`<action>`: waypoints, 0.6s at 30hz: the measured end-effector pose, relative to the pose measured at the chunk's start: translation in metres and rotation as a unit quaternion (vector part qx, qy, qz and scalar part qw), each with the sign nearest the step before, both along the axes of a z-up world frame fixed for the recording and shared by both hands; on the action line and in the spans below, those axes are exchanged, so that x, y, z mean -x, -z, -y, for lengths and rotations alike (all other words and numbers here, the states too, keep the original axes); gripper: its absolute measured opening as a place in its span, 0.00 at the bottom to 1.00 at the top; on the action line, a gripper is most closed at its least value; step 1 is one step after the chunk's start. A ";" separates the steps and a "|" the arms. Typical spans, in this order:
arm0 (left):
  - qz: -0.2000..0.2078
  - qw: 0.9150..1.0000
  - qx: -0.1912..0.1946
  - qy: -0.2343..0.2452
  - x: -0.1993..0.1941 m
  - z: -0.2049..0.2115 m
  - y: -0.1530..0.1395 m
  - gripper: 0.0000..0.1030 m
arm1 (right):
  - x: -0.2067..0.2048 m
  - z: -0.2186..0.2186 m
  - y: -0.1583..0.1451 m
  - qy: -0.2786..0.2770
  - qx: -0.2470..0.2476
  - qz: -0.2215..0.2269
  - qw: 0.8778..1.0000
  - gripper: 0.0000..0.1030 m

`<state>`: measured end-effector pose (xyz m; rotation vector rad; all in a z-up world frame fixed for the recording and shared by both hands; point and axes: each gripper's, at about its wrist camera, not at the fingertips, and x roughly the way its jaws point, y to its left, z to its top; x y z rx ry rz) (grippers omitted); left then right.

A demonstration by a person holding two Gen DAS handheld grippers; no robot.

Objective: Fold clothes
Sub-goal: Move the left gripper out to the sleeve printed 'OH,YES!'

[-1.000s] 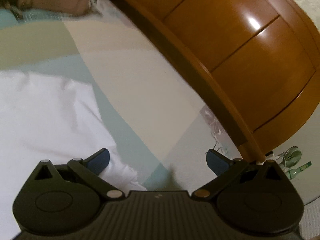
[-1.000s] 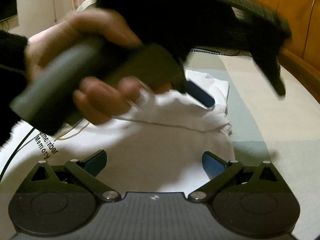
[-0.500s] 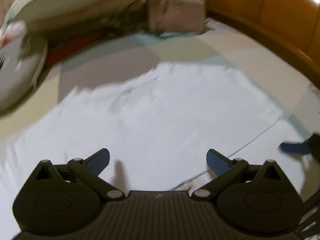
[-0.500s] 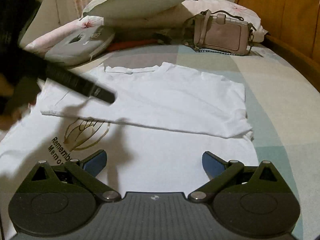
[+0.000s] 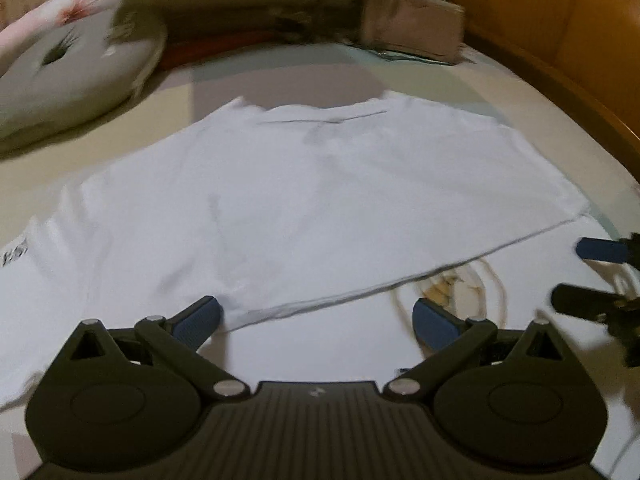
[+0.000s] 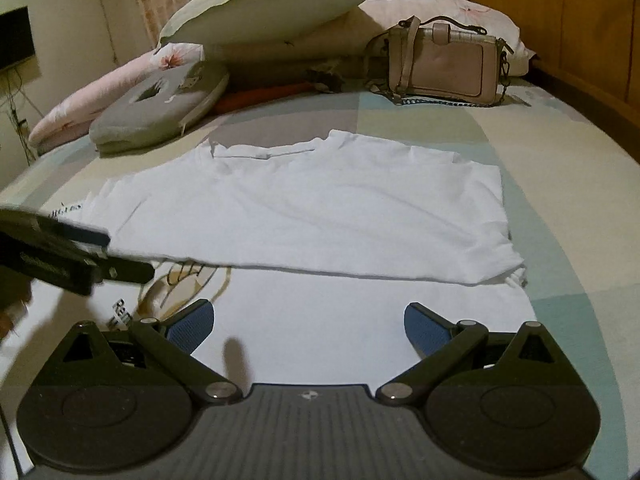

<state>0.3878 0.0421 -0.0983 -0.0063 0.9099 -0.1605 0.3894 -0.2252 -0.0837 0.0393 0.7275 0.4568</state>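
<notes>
A white T-shirt (image 6: 320, 216) lies flat on the bed (image 6: 568, 184), just ahead of both sets of fingers. Its top half is folded down over its bottom half, and the folded edge runs across just past the fingertips. A drawing with dark letters (image 6: 188, 284) peeks out from under the fold, near the left finger in the right wrist view.

The left gripper (image 5: 316, 316) has its fingers spread wide. Nothing is between them. They hang just over the near part of the shirt. The right gripper (image 6: 308, 322) also has its fingers spread wide, with nothing between them, over the near edge of the shirt.

In the right wrist view the other gripper pokes in at the left, beside the shirt's sleeve. In the left wrist view the other gripper's blue tip shows at the far right.

Far ahead of the fingers, past the shirt, a pink handbag (image 6: 444, 66) stands on the bed. It looks shut, so what is in it cannot be seen. Next to it are a big pale pillow (image 6: 264, 4), a pink flowered pillow (image 6: 104, 88) and a round gray cushion (image 6: 160, 108). A brown wooden headboard (image 6: 580, 28) stands to the right of the fingers.
</notes>
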 end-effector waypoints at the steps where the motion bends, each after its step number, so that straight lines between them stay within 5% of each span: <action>1: 0.003 1.000 0.013 -0.007 0.003 -0.004 -0.005 0.99 | -0.001 0.001 -0.001 0.001 -0.007 -0.002 1.000 1.00; 11: 0.023 0.996 0.075 -0.039 0.044 -0.029 -0.048 0.99 | -0.016 0.007 -0.010 0.008 -0.096 -0.030 0.995 1.00; 18: 0.034 0.990 0.123 -0.066 0.067 -0.056 -0.104 0.99 | -0.024 -0.008 -0.012 -0.012 -0.161 -0.064 0.985 1.00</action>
